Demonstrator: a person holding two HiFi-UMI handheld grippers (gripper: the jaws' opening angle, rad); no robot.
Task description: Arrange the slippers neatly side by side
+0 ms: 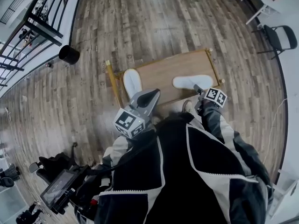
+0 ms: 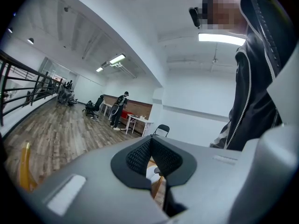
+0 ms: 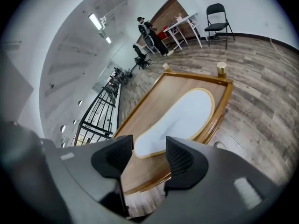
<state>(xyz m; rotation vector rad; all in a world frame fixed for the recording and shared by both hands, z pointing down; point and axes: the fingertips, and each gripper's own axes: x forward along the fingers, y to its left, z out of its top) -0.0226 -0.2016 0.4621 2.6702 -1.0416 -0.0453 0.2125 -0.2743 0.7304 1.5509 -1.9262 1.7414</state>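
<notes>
Two white slippers lie soles up on a low wooden table (image 1: 161,76) with brass corner posts. One slipper (image 1: 132,82) lies at the table's left end, pointing away from me. The other slipper (image 1: 192,81) lies crosswise at the right end. My right gripper (image 1: 198,89) is tilted down just over the near edge of that right slipper (image 3: 180,118), and its jaws (image 3: 149,155) stand open with nothing between them. My left gripper (image 1: 149,97) hangs level above the table's near edge, beside the left slipper, shut and empty (image 2: 150,160).
A black round bin (image 1: 69,54) stands on the plank floor to the left, near a black railing (image 1: 32,17). A folding chair (image 1: 279,37) and white tables are at the far right. Dark equipment (image 1: 60,185) sits by my left side. People stand far off (image 2: 120,107).
</notes>
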